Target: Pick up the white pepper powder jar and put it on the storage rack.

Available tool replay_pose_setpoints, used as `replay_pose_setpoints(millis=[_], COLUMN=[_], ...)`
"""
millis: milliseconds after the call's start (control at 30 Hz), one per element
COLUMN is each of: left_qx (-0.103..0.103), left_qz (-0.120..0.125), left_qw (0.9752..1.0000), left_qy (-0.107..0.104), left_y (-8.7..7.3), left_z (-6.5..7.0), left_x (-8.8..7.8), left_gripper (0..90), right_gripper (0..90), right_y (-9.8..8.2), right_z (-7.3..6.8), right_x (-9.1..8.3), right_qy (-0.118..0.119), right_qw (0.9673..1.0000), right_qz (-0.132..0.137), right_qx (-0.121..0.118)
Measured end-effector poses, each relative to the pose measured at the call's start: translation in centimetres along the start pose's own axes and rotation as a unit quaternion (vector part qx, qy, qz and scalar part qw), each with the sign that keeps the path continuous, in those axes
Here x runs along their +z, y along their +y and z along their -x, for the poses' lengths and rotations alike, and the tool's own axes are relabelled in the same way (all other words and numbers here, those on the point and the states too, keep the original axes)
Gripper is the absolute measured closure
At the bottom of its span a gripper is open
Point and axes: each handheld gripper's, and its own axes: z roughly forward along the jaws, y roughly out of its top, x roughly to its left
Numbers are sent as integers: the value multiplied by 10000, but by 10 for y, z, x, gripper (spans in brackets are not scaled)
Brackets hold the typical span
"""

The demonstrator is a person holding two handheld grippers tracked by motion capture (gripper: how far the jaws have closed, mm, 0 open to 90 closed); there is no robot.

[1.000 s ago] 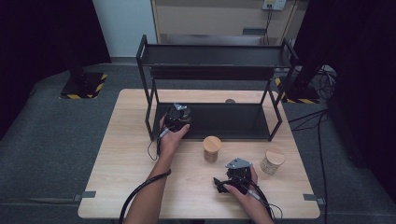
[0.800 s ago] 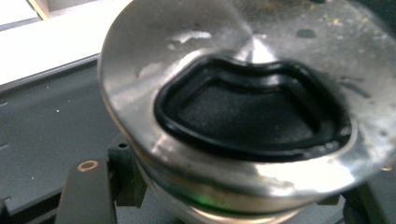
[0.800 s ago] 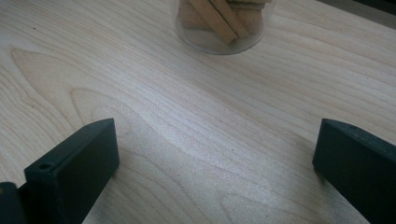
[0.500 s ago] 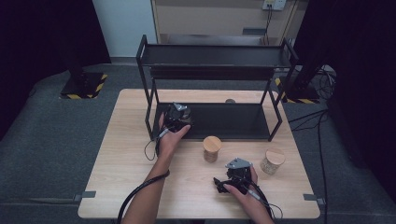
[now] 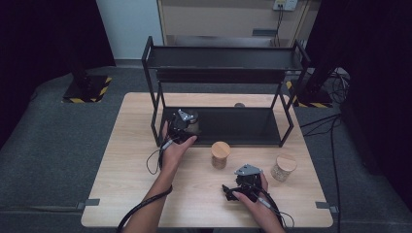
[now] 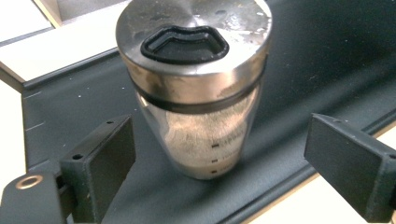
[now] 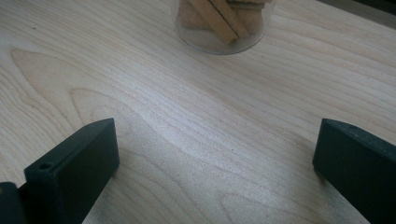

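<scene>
Standing on the black shelf [image 6: 327, 60], steel-lidded jar [image 6: 196, 88] between left tool's [image 6: 219, 154] just-opened jaws, untouched; right tool [image 7: 215, 154] wide.

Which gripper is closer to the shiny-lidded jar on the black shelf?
Left. The left gripper is right at the jar on the shelf, its jaws open either side and just opened. The right gripper rests out on the table, well away.
</scene>
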Motion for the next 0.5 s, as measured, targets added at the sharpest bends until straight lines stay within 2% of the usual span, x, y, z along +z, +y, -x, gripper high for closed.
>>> replay_pose_setpoints(millis=[500], left_qx=[-60], left_qz=[78], left_qw=[10000], left_qy=[11], left_y=[-11], left_z=[3], left_x=[-21], left_gripper=[71], right_gripper=[4], right_y=[0], right_z=[0], right_x=[0], right_qy=[3], right_qw=[10000], right_qz=[-1], right_qx=[7])
